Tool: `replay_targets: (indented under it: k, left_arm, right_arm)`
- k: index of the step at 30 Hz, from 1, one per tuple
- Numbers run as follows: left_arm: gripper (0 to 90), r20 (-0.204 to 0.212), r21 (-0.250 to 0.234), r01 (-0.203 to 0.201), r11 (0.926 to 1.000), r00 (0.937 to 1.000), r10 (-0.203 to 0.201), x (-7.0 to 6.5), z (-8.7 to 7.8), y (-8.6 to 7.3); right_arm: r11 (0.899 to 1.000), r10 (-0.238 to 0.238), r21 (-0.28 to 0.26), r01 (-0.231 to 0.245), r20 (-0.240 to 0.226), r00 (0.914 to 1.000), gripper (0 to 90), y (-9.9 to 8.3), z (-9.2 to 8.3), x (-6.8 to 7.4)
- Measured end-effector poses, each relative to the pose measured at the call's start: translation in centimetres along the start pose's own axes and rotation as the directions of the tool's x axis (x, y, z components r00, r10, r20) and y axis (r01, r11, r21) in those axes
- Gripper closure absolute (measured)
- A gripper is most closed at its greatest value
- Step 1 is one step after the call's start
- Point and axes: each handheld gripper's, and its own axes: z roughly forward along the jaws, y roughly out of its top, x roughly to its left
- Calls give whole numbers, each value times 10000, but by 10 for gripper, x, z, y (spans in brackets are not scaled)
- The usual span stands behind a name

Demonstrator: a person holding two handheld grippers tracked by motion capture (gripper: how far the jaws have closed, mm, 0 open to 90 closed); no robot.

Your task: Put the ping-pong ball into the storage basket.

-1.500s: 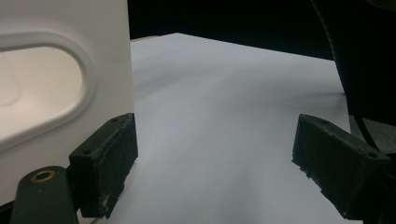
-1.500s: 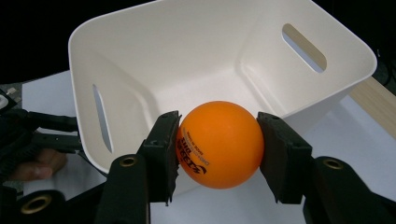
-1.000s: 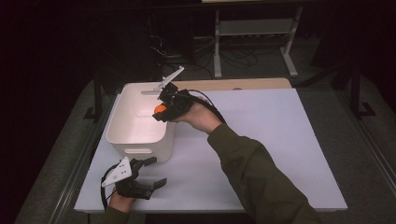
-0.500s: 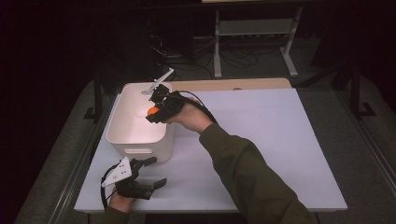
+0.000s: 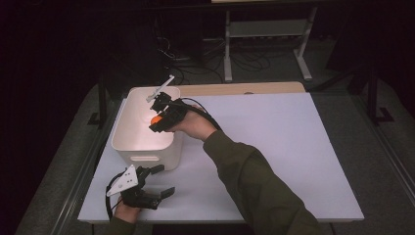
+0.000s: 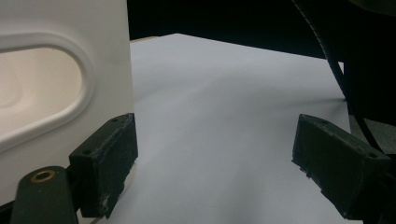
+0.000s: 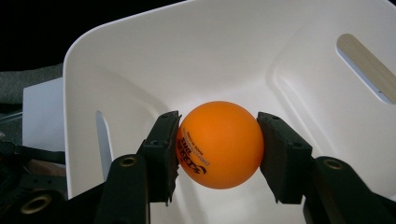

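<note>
Item: orange ball point(image 7: 218, 143), round, glossy, with dark printed lettering on one side; clamped between the two black fingers point(image 7: 161, 149) of the right gripper point(image 5: 155, 120), one pad pressing on each side. Location: above the open top of the white bin point(image 5: 128, 139), over the bin's right half, with the bin's pale inner floor and walls seen behind the ball in the right gripper view. Bin: rounded rectangular tub with slot handles in its end walls, standing near the left edge of the table point(image 5: 293, 147), toward the far left corner. Right gripper: reaches in from the bin's right side, held by the person's right hand, with a dark green sleeve point(image 5: 254, 186) crossing the middle of the table. Left gripper point(image 5: 159, 181): lies at the near left corner of the table, just in front of the bin's near wall; its fingers point(image 6: 109, 161) stand wide apart with nothing between them, one close beside the bin's outer wall point(image 6: 109, 56).
</note>
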Motion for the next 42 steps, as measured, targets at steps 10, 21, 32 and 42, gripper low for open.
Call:
replay_targets:
  k: [10, 21, 32, 42]
  left_arm:
    - [140, -2, -9, -10, 10000, 10000, 10, 0, 0, 0]
    - [141, 1, -15, -8, 10000, 10000, 8, 0, 0, 0]
    - [140, 1, -32, -8, 10000, 10000, 8, 0, 0, 0]
    - [140, 2, 8, 15, 10000, 10000, -15, 0, 0, 0]
  right_arm:
    - [9981, -186, 583, 186, 0, 9998, 495, -1, 10, 3]
    - [9979, -80, 638, 81, -25, 10000, 430, -2, 11, 2]
    - [9997, 134, 213, -139, 214, 9997, 402, -3, -12, -5]
    - [9992, 412, -10, -412, 568, 9975, 385, -15, -35, -16]
